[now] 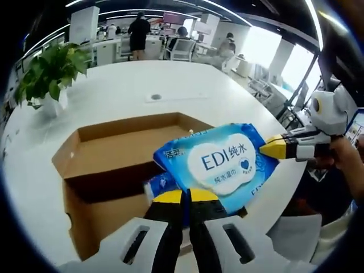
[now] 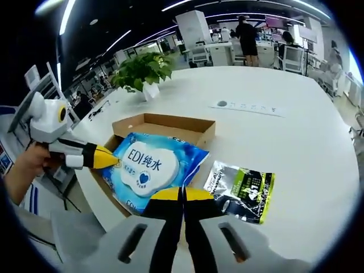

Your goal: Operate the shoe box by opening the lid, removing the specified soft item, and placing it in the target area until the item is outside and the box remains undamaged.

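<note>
Left gripper view, left to right:
- Potted plant (image 1: 50,71), green leaves in a white pot, at 10 o'clock on the white table (image 1: 131,91).
- Cardboard shoe box (image 1: 108,156), open, lid off, brown interior exposed, centre to 8 o'clock.
- Left gripper (image 1: 186,199), yellow-tipped black fingers (image 1: 168,197) rising from 6 o'clock, pressed narrow on the near edge of the wet wipes pack.
- Wet wipes pack (image 1: 219,162), soft, blue with a white label, held above the box's right part, centre to 4 o'clock.
- Right gripper (image 1: 272,148), entering from 3 o'clock, yellow tip touching the pack's far corner; a hand (image 1: 347,156) holds it.
- People and desks far off at 12 o'clock.

Right gripper view, left to right:
- Left gripper (image 2: 111,160), white body with yellow tip, entering from 9 o'clock in a hand (image 2: 25,168), tip at the pack's left edge.
- Potted plant (image 2: 142,71) at 11 o'clock on the table (image 2: 296,142).
- Shoe box (image 2: 165,126), open, centre-left, under and behind the pack.
- Wet wipes pack (image 2: 151,168), tilted, over the box's near side.
- Right gripper (image 2: 183,196), rising from 6 o'clock, yellow-tipped fingers (image 2: 199,195) closed narrow on the pack's lower edge.
- Black and green foil packet (image 2: 242,190), flat on the table at 4 o'clock, just beside the box.
- Grey strip (image 2: 244,106) on the table at 1 o'clock.
</note>
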